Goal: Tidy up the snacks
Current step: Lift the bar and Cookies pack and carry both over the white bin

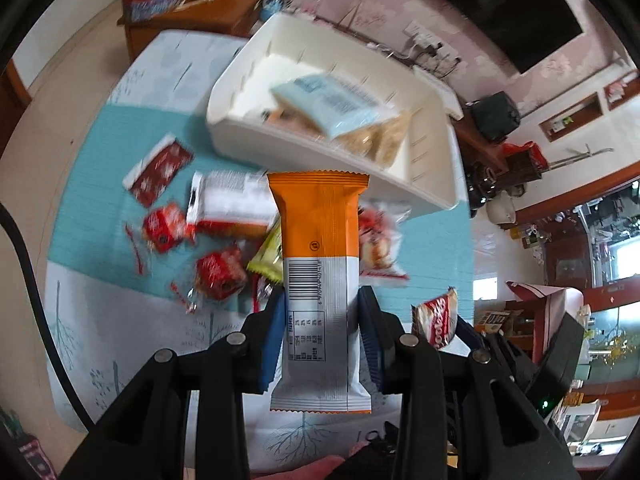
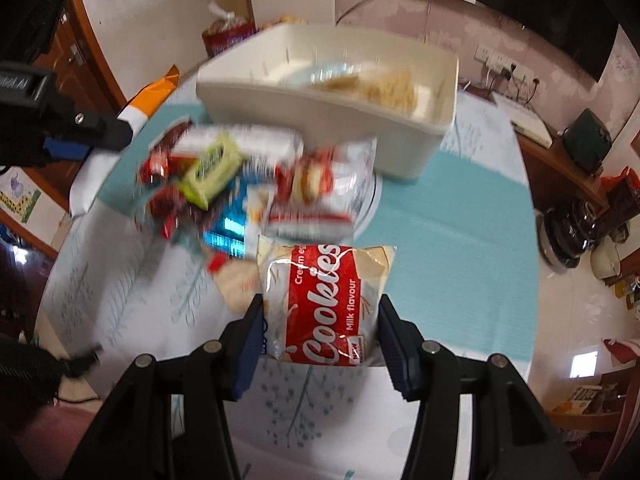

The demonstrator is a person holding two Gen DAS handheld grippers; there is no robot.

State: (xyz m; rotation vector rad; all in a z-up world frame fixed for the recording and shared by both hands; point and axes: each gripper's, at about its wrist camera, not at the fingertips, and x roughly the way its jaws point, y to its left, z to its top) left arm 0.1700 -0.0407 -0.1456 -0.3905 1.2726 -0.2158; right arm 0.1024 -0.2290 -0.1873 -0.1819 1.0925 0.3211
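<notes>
— Between my left gripper's [image 1: 322,312] blue pads, centre of the left view, I've got the orange bar [image 1: 318,280]. Jaws are clamped on its silver lower half, the orange end pointing up the frame.

— And your right?

— Lower centre of the right view, the right gripper [image 2: 320,320] is closed on the cookies pack [image 2: 326,304], pads pressed to both its sides, held off the tablecloth [image 2: 440,232].

— Where's the bin?

— Upper centre in both views. I see the white bin [image 1: 280,136] standing on the cloth with a pale blue packet [image 1: 332,100] and some crackers [image 1: 380,136] inside, though all of it is blurred.

— What's left outside it?

— A loose pile just below the bin, mid-frame: red packets [image 1: 164,228], a yellow-green one [image 2: 210,168], a clear bag [image 2: 320,184] holding something red and white. From the right view my left gripper [image 2: 120,130] shows at the upper left, the bar's orange end sticking past it.
</notes>
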